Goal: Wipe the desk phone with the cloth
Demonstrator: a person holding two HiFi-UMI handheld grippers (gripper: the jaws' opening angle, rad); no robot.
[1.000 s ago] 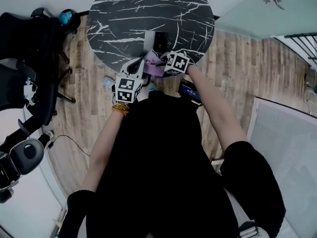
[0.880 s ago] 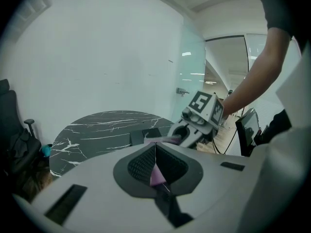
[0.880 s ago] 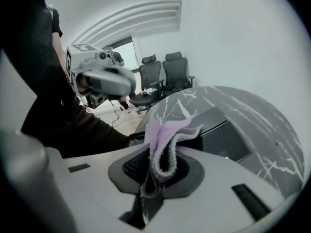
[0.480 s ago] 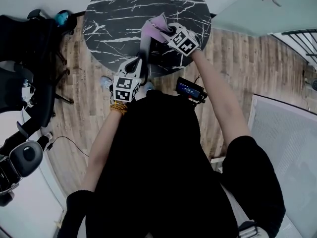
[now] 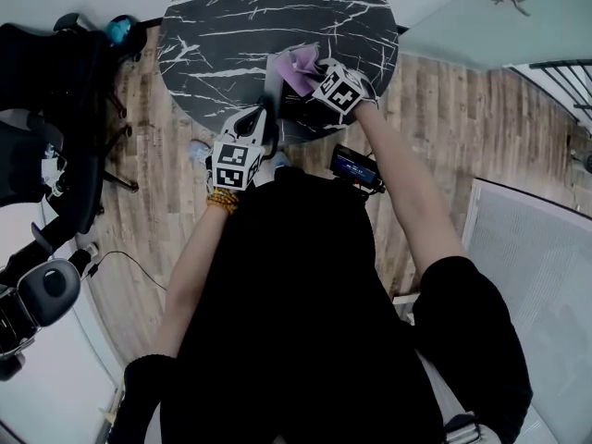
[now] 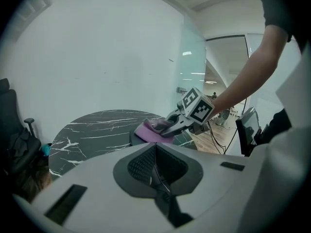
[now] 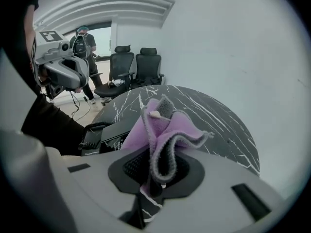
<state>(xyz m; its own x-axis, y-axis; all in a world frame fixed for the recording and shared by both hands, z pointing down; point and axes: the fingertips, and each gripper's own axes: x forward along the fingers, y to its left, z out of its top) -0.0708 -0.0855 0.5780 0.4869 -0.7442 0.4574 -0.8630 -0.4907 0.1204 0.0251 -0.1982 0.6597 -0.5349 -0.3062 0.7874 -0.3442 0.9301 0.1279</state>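
In the head view, the right gripper [image 5: 310, 66] holds the purple cloth [image 5: 294, 61] on top of the desk phone [image 5: 289, 109], near the table [image 5: 222, 17] edge. In the left gripper view, the left gripper [image 6: 156, 169] has its jaws closed together and empty. In the right gripper view, the jaws are clamped on the cloth.

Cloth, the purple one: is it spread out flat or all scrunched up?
Scrunched up. The right gripper view shows the purple cloth bunched in standing folds, pinched between the jaws of the right hand-held gripper.
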